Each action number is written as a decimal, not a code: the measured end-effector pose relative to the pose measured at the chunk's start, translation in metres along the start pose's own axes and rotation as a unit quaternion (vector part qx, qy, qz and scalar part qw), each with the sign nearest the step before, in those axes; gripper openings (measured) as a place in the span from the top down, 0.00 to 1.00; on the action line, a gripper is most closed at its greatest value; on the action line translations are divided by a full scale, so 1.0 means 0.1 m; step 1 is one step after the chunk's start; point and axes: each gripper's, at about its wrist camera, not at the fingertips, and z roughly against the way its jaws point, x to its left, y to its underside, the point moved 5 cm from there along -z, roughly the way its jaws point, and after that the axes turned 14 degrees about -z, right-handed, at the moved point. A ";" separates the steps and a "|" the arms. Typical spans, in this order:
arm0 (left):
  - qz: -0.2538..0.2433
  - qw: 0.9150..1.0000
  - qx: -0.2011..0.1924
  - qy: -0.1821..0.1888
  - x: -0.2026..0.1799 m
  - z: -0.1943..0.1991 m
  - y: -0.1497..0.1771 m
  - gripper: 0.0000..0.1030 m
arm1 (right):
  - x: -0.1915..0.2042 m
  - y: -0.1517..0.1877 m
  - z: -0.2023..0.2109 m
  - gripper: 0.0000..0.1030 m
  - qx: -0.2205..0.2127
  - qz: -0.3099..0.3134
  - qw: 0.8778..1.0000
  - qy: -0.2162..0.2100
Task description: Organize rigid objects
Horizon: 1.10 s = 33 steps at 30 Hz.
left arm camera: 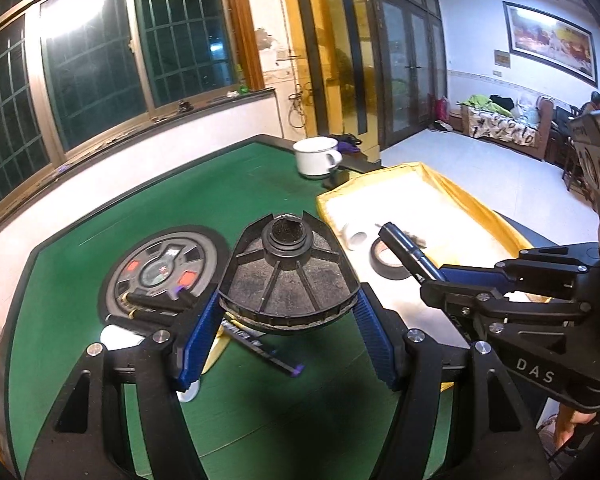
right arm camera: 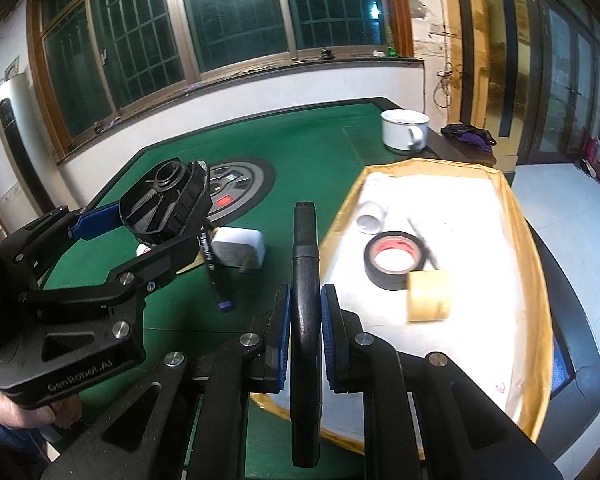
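A: What was the biggest thing there?

B: The green table point(right arm camera: 308, 148), with a round dark panel point(left arm camera: 160, 268) set into its felt. Everything else is easiest placed from the tray point(right arm camera: 520, 216), a wide shallow one with gold sides and a white floor, lying on the table's right part.

A: And the grippers?

B: The left gripper point(left arm camera: 288, 320) was left of the tray, above the felt. Its blue pads pressed on the two sides of a black fan-shaped filter point(left arm camera: 288, 280), dusty and ribbed, with a round neck on top, held clear of the table. The right gripper point(right arm camera: 305, 328) hung at the tray's near left edge, jaws closed tight on a black marker pen point(right arm camera: 306, 280) that stood up between the pads and pointed away.

A: What lay inside the tray?

B: A black tape roll point(right arm camera: 392, 260), a tan tape roll point(right arm camera: 428, 296) touching it on the near side, and a small white tube point(right arm camera: 370, 216) farther back.

A: Outside it?

B: A white mug point(right arm camera: 404, 130) beyond the tray's far edge; left of the tray, a white charger block point(right arm camera: 238, 250) and a thin dark pen with a purple tip point(right arm camera: 214, 268) on the felt.
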 end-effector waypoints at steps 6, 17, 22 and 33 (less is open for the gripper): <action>-0.009 0.999 0.004 0.031 -0.21 -0.14 -0.12 0.36 | -0.15 -0.03 0.05 0.87 -0.003 -0.013 1.000 0.010; -0.002 0.991 0.031 0.128 -0.70 -0.46 -0.21 0.36 | -0.75 -0.12 0.21 0.87 -0.019 -0.065 0.997 0.046; 0.013 0.986 0.060 0.154 -0.79 -0.64 -0.15 0.37 | -0.91 -0.14 0.26 0.87 -0.017 -0.082 0.995 0.059; 0.003 0.983 0.061 0.171 -0.95 -0.61 -0.18 0.36 | -1.07 -0.09 0.09 0.87 0.010 -0.098 0.993 0.067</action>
